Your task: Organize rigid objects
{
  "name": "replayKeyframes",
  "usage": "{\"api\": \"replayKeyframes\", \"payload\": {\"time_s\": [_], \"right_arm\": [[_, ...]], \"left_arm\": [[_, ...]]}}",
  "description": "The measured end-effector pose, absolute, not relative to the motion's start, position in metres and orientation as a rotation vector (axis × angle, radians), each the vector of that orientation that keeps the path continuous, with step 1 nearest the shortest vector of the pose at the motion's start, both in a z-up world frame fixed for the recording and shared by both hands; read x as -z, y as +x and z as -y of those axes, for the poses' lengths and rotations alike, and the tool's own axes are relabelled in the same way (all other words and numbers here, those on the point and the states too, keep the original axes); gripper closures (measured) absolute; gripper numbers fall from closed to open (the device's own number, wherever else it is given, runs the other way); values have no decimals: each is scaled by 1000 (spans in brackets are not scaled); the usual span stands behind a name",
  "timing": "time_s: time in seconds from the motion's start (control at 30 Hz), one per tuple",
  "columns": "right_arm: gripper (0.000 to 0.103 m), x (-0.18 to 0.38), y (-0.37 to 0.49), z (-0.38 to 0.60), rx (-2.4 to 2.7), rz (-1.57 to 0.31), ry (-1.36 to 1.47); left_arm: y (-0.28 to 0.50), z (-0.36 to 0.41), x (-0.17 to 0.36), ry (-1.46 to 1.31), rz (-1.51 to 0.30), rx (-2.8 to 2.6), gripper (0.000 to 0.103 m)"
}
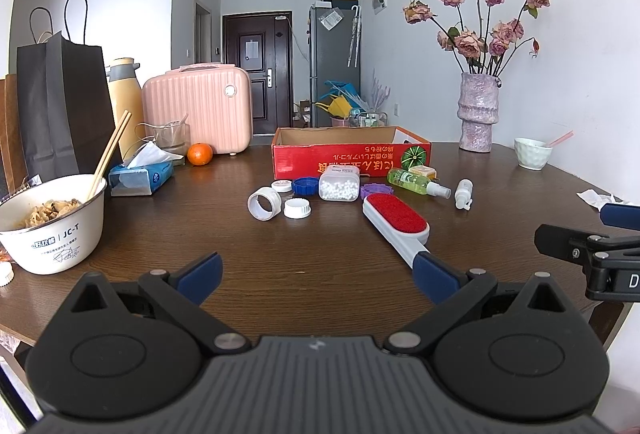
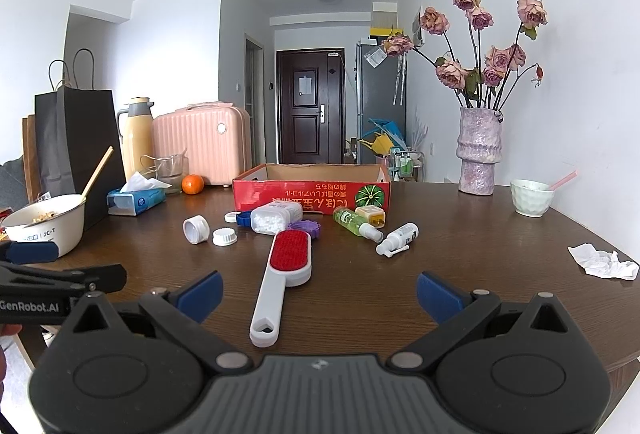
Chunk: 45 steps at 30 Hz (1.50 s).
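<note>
Lint brush (image 2: pixel 286 266) lies flat mid-table, long white plastic handle w/ heart-shaped hole at the near end, red fuzzy oval pad facing up. Beyond it, small hard bits cluster just in front of the red cardboard box (image 2: pixel 312 193): white ribbed cap (image 2: pixel 224 236), white ring-shaped lid on its side (image 2: pixel 196 229), clear jar of white beads (image 2: pixel 276 218) tipped over, purple scalloped lid (image 2: pixel 306 226), green spray bottle (image 2: pixel 356 225) and white spray bottle (image 2: pixel 398 238) both lying down. Box is open-topped, shallow. Table (image 1: pixel 300 274) is dark wood grain w/ a rounded edge curving off at right. Left gripper (image 1: pixel 318 276) spread wide, nothing betw. its blue pads, brush handle end next to its right pad in left wrist view. Right gripper (image 2: pixel 318 294) also spread wide, holding nothing, brush handle betw. its fingers but not touched. Bare wood on both sides of the brush; enamel bowl w/ chopsticks (image 1: pixel 52 222) sits near the left edge, crumpled tissue (image 2: pixel 604 261) near the right edge
</note>
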State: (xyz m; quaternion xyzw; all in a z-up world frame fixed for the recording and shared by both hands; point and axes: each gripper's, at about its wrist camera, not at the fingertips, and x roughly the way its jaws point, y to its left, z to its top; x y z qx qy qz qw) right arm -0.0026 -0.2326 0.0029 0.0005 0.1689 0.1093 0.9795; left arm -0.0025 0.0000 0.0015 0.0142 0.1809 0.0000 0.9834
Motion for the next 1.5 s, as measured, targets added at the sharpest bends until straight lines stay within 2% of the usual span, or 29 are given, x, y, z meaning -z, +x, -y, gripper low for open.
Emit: {"api": "replayKeyframes", "payload": {"time_s": [1.5], "right_arm": [[0,-1,4,224,-238,-346,-3]], "left_arm": [[3,0,-3,29,-380,-4,0]]}}
